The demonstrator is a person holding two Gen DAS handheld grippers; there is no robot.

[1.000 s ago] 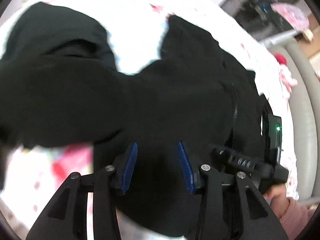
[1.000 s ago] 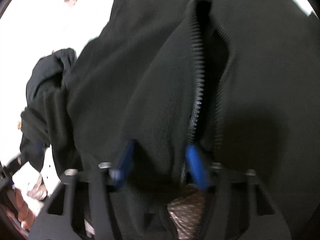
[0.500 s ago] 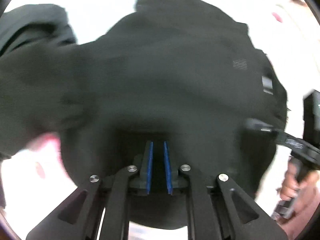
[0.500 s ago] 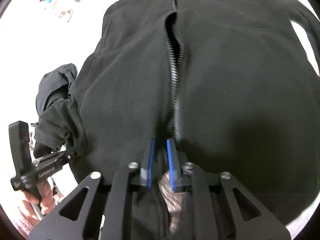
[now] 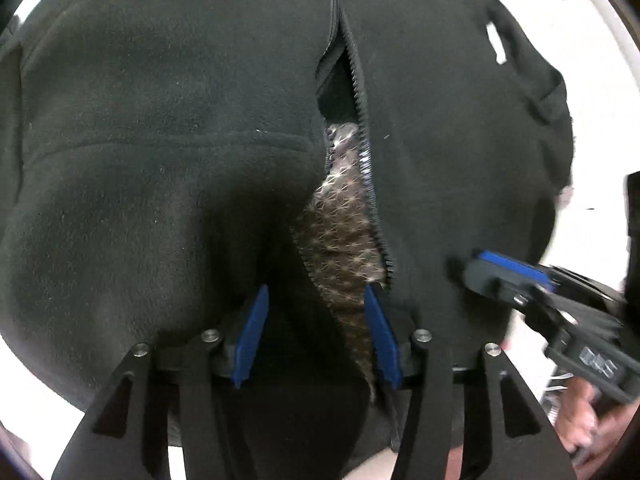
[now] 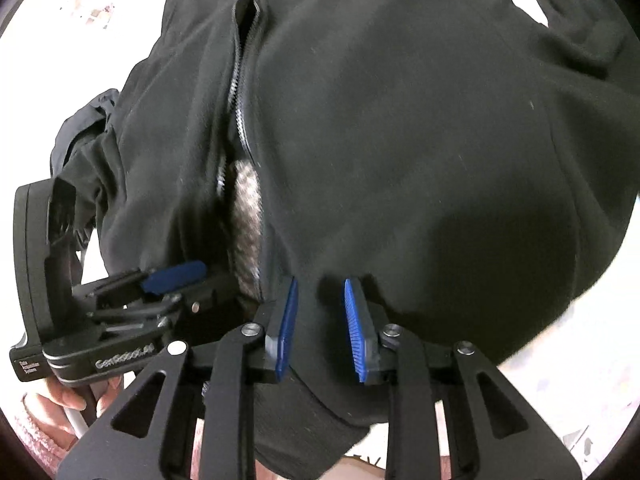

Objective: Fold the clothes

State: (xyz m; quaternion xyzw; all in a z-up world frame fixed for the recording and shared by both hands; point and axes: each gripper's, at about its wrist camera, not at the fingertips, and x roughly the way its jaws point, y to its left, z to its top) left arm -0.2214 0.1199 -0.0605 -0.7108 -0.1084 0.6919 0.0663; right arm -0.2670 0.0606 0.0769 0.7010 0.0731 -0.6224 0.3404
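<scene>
we see black fleece jacket (image 5: 168, 152) spread flat on white bed sheet (image 6: 592, 368), fills both views | zipper (image 5: 368, 184) part open, brown patterned lining (image 5: 344, 240) inside | left gripper (image 5: 316, 334) jaws spread over hem | right gripper (image 6: 320, 326) jaws spread, fabric between | "GenRobot.ai" on left gripper body, seen frm right cam

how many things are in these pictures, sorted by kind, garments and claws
Garments: 1, the black fleece jacket, zipper partly open over a patterned lining.
Claws: 2, the left claw and the right claw, both open with blue pads.
Total: 3.
</scene>
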